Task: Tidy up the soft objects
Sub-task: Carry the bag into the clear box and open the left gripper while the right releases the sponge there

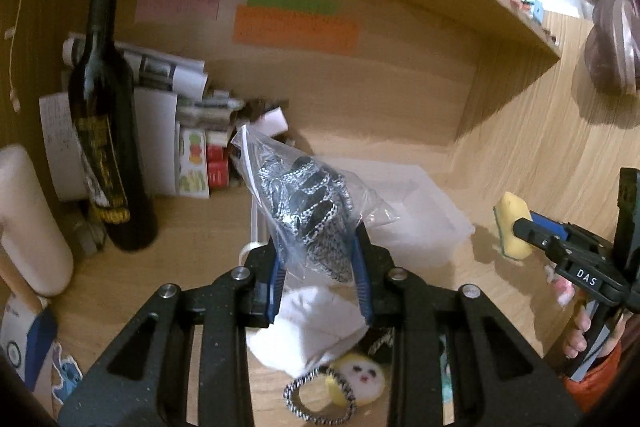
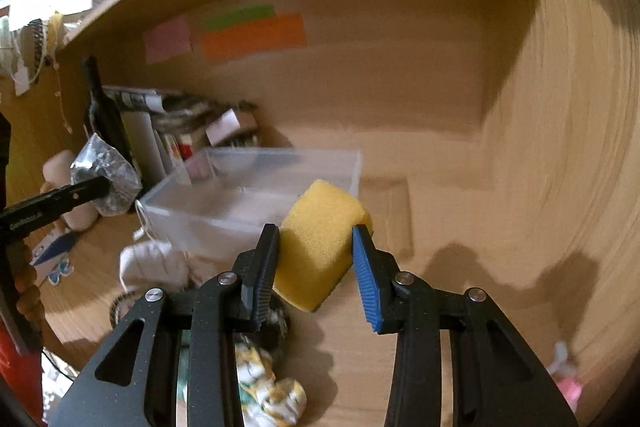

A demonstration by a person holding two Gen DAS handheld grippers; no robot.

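Note:
My left gripper (image 1: 318, 247) is shut on a clear plastic bag (image 1: 308, 203) holding black-and-white knit gloves, held above the wooden desk in front of a clear plastic bin (image 1: 420, 211). The bag also shows in the right wrist view (image 2: 106, 179). My right gripper (image 2: 316, 239) is shut on a yellow sponge (image 2: 320, 243), held above the desk just right of the bin (image 2: 248, 199). The sponge shows in the left wrist view (image 1: 512, 227) too. On the desk lie a white cloth (image 1: 316, 327), a round yellow-white plush face (image 1: 360, 375) and a black-and-white hair tie (image 1: 316, 399).
A dark wine bottle (image 1: 108, 131) stands at the back left beside a white cylinder (image 1: 28, 223), stacked papers and small boxes (image 1: 192, 131). Coloured sticky notes (image 1: 292, 23) are on the back panel under a shelf. A patterned cloth (image 2: 268, 387) and a pink soft item (image 2: 568, 383) lie near the front.

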